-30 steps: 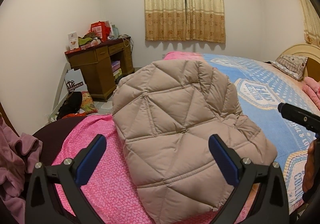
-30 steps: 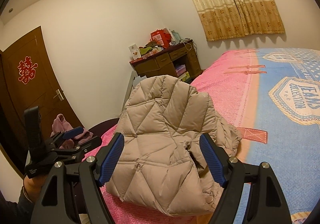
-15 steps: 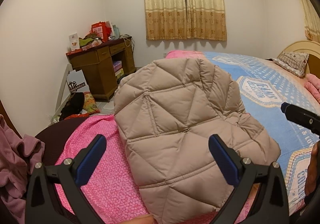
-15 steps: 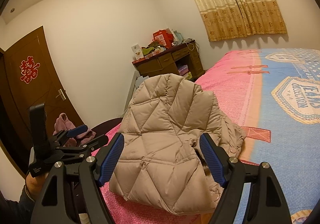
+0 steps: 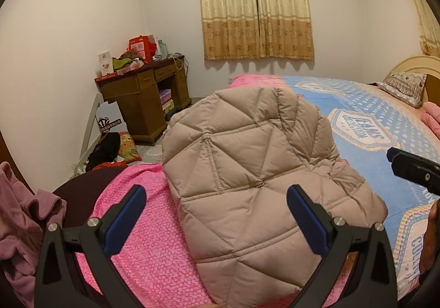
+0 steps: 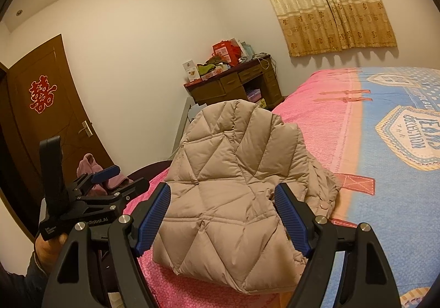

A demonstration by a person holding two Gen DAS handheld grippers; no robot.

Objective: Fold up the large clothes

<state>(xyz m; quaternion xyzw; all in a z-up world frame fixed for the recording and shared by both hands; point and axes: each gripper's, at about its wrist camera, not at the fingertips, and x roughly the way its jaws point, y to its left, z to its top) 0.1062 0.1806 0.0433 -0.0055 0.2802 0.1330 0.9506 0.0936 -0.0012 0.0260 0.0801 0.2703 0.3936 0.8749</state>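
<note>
A beige quilted puffer jacket lies folded into a compact bundle on the near corner of the bed, on the pink part of the cover. My left gripper hovers just short of it, open, with nothing between its blue pads. My right gripper is likewise open and held back from the jacket's near edge, touching nothing. The left gripper also shows at the left of the right wrist view, held in a hand. The right tool's black tip shows at the right of the left wrist view.
The bed cover is pink on the left and blue on the right. A wooden desk piled with boxes stands by the far wall under curtains. A purple garment lies at the left. A brown door is behind it. A pillow sits far right.
Both views have drifted very slightly; the jacket and both open grippers keep their places.
</note>
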